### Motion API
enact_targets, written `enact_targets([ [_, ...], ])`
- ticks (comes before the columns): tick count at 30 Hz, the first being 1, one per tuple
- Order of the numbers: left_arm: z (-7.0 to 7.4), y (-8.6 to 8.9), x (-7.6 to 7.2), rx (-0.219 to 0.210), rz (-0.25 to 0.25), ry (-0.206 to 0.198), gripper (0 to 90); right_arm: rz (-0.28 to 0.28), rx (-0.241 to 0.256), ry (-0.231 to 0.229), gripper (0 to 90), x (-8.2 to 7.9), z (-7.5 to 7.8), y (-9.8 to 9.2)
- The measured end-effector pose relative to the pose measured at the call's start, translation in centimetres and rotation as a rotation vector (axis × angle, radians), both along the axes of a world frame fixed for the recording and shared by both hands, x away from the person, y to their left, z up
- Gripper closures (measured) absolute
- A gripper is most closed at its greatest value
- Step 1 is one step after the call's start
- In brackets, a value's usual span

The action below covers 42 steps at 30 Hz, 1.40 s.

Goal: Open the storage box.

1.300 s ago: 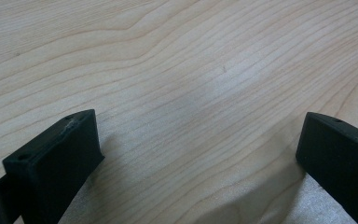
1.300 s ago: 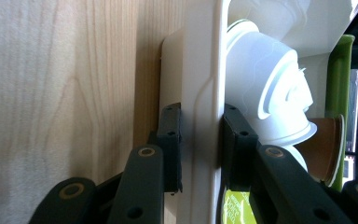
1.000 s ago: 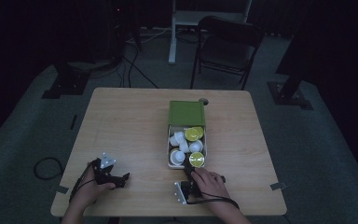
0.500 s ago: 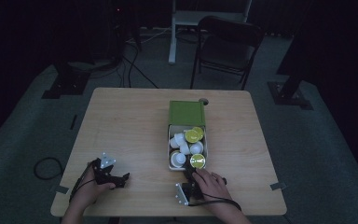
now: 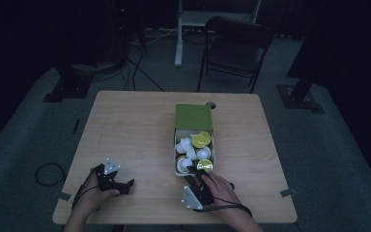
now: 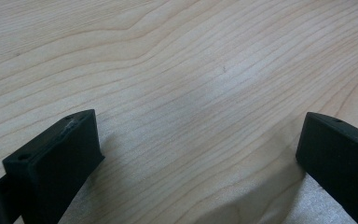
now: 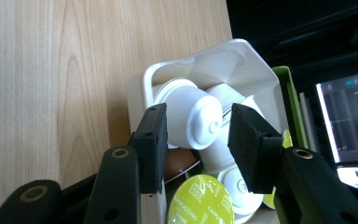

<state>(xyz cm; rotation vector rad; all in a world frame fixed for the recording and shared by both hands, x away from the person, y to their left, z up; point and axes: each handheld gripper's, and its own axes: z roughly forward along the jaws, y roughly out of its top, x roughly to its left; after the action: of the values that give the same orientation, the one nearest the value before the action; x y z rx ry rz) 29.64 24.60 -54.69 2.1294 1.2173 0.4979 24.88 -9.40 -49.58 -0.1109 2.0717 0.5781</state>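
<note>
A white tray point(image 5: 175, 145) of coffee capsules sits in an open green box point(image 5: 193, 117) right of the table's middle. My right gripper point(image 5: 195, 178) is at the tray's near end. In the right gripper view, my right gripper point(image 7: 198, 126) is open, its jaws standing on either side of a white capsule point(image 7: 205, 119) lying on its side in the tray point(image 7: 242, 56), with a small gap showing. A yellow-green lidded capsule point(image 7: 200, 200) and a brown one point(image 7: 179, 163) lie below it. My left gripper point(image 5: 125, 183) rests near the front left, open over bare wood point(image 6: 200, 135).
The wooden table point(image 5: 135, 130) has bare room left of the box. A small hole point(image 5: 210, 104) sits behind the box. A dark chair point(image 5: 234, 46) stands beyond the far edge. Cables trail on the floor at the left point(image 5: 48, 173).
</note>
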Motion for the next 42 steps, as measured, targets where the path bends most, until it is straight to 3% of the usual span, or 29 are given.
enact_targets([
  [6, 0.0, 0.0, 0.0, 0.000, 0.000, 0.000, 0.0, -0.022, 0.120, 0.054, 50.6, 0.6, 1.1, -0.7],
  [8, 0.0, 0.0, 0.0, 0.000, 0.000, 0.000, 0.0, -0.041, 0.171, 0.091, 48.5, 0.7, 1.5, -0.9],
  [19, 0.0, 0.0, 0.0, 0.000, 0.000, 0.000, 0.0, -0.125, 0.382, 0.188, 37.3, 2.0, 3.6, -2.7],
  [24, 0.0, 0.0, 0.0, 0.001, 0.000, 0.000, 0.0, -0.173, 0.478, 0.202, 34.7, 2.6, 4.3, -3.7],
  [25, 0.0, 0.0, 0.0, 0.001, 0.000, 0.000, 0.0, -0.194, 0.519, 0.211, 34.0, 2.9, 4.5, -4.2],
  [30, 0.0, 0.0, 0.0, 0.000, 0.000, 0.000, 0.0, -0.258, 0.633, 0.222, 33.3, 3.7, 4.9, -5.4],
  [37, 0.0, 0.0, 0.0, 0.000, 0.000, 0.000, 0.0, -0.308, 0.795, 0.259, 25.9, 4.6, 5.1, -7.1],
  [42, 0.0, 0.0, 0.0, 0.001, 0.000, 0.000, 0.0, -0.359, 0.855, 0.276, 19.1, 5.3, 4.9, -8.4],
])
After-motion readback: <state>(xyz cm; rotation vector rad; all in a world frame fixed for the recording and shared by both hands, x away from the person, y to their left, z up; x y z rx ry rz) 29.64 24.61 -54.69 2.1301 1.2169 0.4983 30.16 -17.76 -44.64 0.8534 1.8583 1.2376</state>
